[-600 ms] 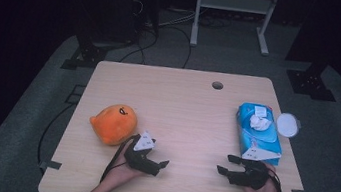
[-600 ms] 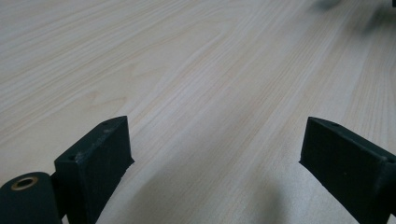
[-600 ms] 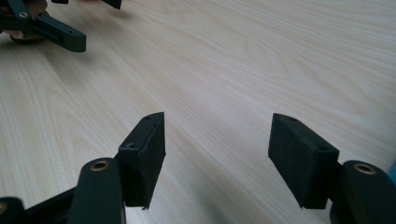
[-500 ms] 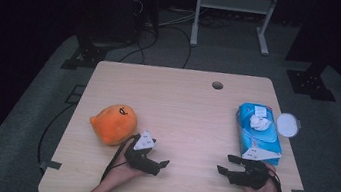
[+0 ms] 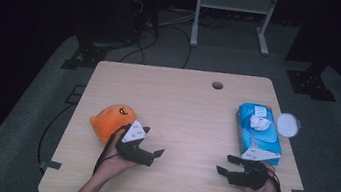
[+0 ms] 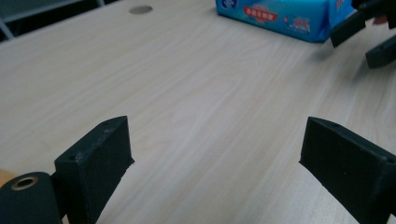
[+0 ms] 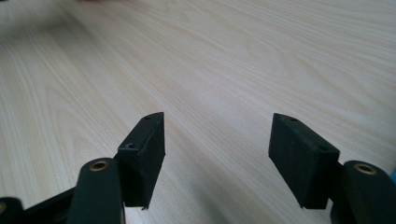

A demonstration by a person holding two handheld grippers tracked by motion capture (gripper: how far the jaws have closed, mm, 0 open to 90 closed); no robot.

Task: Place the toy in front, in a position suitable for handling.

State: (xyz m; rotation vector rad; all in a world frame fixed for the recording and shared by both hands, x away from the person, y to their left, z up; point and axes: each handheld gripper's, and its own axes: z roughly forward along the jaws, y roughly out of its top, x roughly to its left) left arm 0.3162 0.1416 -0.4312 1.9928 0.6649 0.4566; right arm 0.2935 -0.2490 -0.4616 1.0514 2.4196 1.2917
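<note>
high view: both gripper (image 5: 155, 148) (image 5: 226, 164) jaws apart over wooden table (image 5: 181, 112), dark room.

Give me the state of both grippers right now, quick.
Left gripper: open, nothing between its jaws, beside the orange plush toy.
Right gripper: open, holding nothing, just short of the blue wipes pack.

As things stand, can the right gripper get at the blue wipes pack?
Probably yes: the right gripper is open, empty, just in front of the blue wipes pack, with bare wooden table between.
</note>
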